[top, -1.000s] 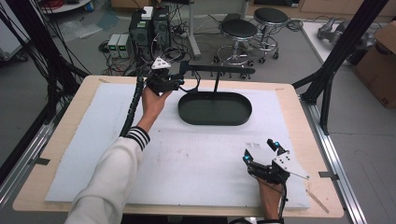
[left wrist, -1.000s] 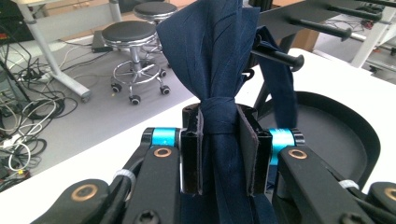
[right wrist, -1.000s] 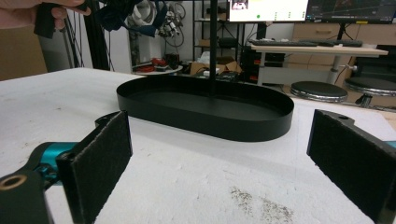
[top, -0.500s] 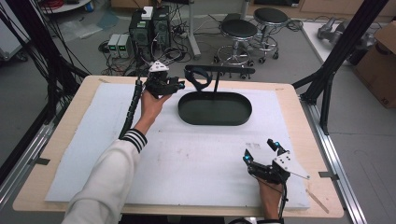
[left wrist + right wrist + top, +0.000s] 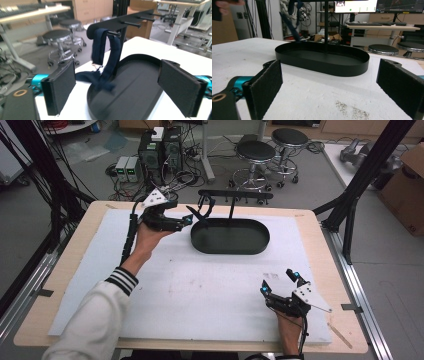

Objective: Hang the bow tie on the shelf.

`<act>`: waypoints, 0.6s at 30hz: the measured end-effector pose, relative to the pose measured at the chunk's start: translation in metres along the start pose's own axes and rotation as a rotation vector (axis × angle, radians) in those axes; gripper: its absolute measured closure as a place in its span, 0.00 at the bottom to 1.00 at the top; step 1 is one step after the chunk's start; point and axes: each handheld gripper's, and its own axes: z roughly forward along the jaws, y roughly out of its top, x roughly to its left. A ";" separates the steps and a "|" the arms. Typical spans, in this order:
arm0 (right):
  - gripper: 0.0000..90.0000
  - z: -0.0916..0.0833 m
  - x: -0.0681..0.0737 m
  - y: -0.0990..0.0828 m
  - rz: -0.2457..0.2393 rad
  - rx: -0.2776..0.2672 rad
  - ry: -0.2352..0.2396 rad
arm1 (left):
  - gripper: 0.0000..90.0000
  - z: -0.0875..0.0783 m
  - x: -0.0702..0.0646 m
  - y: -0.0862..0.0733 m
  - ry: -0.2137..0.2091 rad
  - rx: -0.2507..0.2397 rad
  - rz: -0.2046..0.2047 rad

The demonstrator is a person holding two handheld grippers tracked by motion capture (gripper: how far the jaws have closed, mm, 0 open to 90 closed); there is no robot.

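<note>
The dark blue strap (image 5: 105, 57) hangs from the end peg of the black rack (image 5: 120, 23), its tail over the oval tray's rim (image 5: 227, 251). The left gripper (image 5: 184, 220) sits just beside it; its jaws have just been opening and now stand apart, empty. The right gripper (image 5: 280, 282) rests on the desk (image 5: 200, 290), jaws apart. No writing is readable.

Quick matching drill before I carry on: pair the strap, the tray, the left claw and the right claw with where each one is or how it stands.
Things:
1. dark blue strap
2. black oval tray
3. left claw
4. right claw

States:
A. open, low over the table's near right part
B. hangs from the rack's end peg
C. open, empty, beside the tray's left end
D. forms the base under the rack's post

Pairs: 1-B, 2-D, 3-C, 4-A
</note>
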 end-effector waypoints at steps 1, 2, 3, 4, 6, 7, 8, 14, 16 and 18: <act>0.06 0.000 0.000 0.000 -0.011 -0.005 -0.002 | 0.16 -0.008 0.000 -0.003 0.002 -0.002 0.009; 0.06 0.000 0.000 0.000 -0.012 -0.004 -0.003 | 0.16 -0.017 0.000 -0.006 -0.001 -0.009 0.009; 0.06 0.000 0.001 0.000 -0.009 0.002 -0.002 | 0.16 -0.027 0.000 -0.009 0.000 -0.019 0.007; 0.06 0.000 0.001 0.000 -0.015 0.000 -0.003 | 0.16 -0.039 0.001 -0.013 0.002 -0.028 0.006; 0.06 0.000 0.001 0.000 -0.023 -0.003 -0.005 | 0.16 -0.058 0.002 -0.021 0.006 -0.046 -0.001; 0.06 0.000 0.001 0.000 -0.028 -0.005 -0.006 | 0.16 -0.068 0.002 -0.024 0.008 -0.049 0.002; 0.06 0.000 0.001 0.000 -0.029 -0.005 -0.006 | 0.16 -0.075 0.002 -0.027 0.011 -0.059 0.002; 0.06 0.001 0.001 0.000 -0.025 0.002 -0.005 | 0.16 -0.133 0.002 -0.065 0.051 -0.092 0.026; 0.06 0.001 0.002 0.000 -0.023 0.007 -0.003 | 0.16 -0.148 0.000 -0.080 0.064 -0.100 0.031; 0.06 0.001 0.002 0.000 -0.023 0.010 -0.006 | 0.16 -0.163 -0.002 -0.098 0.093 -0.111 0.027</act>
